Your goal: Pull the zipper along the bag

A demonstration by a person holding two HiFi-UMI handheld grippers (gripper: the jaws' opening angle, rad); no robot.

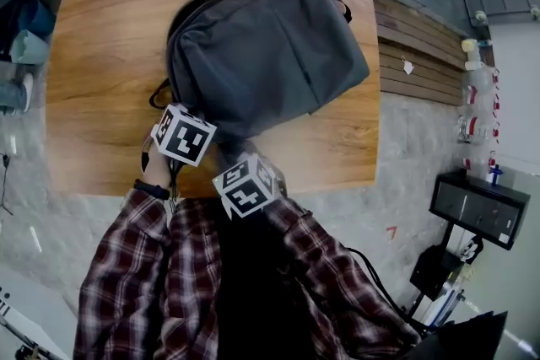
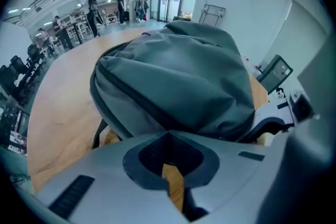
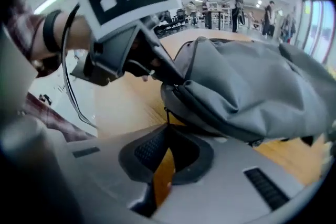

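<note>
Right tool pinching faint pull, bag overhanging

Grey bag lies flat on wooden table, zipper pull at near edge.

Red-and-white plaid sleeves, black wristband, black-and-white marker cubes

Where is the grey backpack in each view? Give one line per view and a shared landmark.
Head view: backpack at upper centre, lying on the wooden table.
Left gripper view: backpack fills the centre, just beyond the jaws.
Right gripper view: backpack across the right half.
Shared landmark: the wooden table under it, in all three.
</note>
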